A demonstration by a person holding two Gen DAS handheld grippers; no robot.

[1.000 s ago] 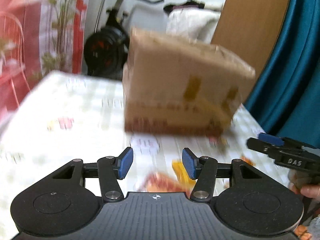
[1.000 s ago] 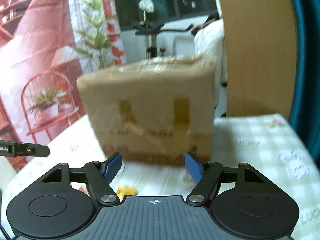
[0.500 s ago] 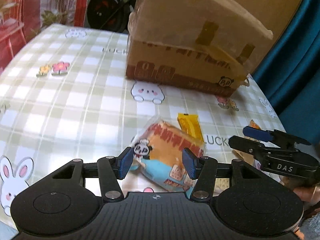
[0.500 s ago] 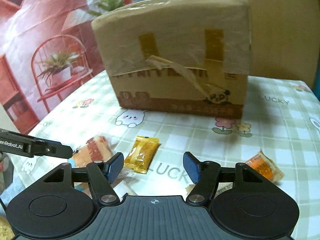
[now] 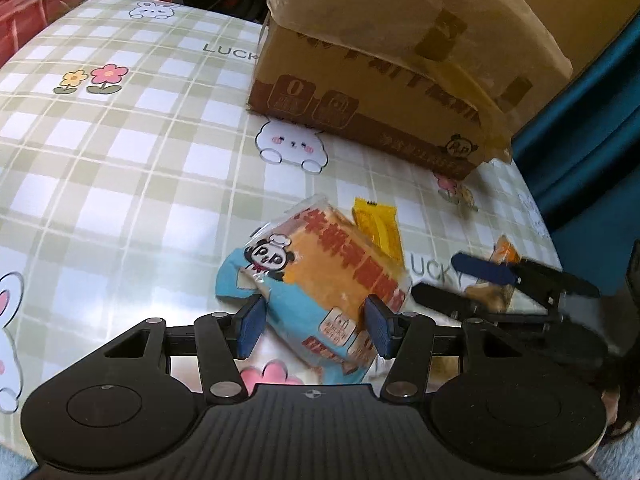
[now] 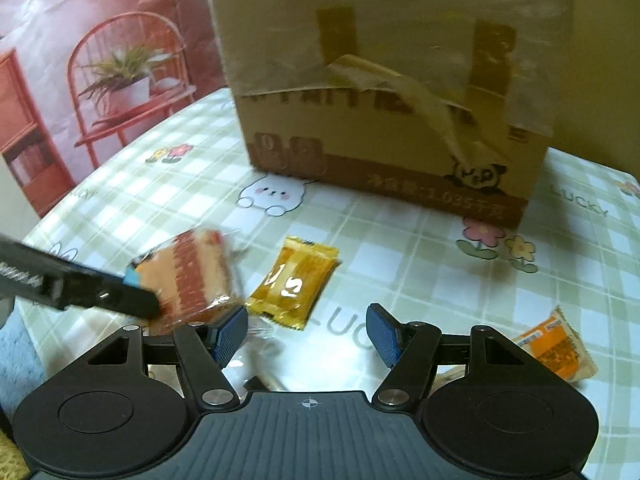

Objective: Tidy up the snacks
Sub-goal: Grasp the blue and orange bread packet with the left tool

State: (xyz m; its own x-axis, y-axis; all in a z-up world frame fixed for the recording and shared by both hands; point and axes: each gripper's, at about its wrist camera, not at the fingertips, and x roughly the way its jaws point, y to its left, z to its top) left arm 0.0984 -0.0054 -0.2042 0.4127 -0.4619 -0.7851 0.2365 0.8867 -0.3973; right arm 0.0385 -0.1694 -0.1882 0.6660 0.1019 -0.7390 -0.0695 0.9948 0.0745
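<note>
The left gripper (image 5: 312, 330) stands with its pads apart, straddling the near end of the blue-and-orange cake packet (image 5: 320, 280) that lies flat on the worktop (image 5: 120, 160). The pads flank the wrapper and may brush its sides, but I judge them not yet pressing on it. The right gripper (image 6: 306, 334) is also parted and empty, with only bare cloth and a scrap of clear wrapper between its pads. Its jaws have just been closing a little, with nothing between them to take. The yellow sachet (image 6: 294, 280) lies just ahead of it and slightly to its left, and the orange cracker packet (image 6: 554, 346) sits off to its right, near its outer arm.

The main risk is crowding — in the left wrist view the right gripper (image 5: 496, 284) reaches in close to the right of the left one, and the two could knock together as either closes. The cake packet is soft and puffy, so a squeeze on its near end alone may pinch film, not cake, and let it slip or swing on the lift. The cardboard box (image 6: 392, 92) beyond both grippers looks taped shut — if snacks belong inside, that blocks placement.
</note>
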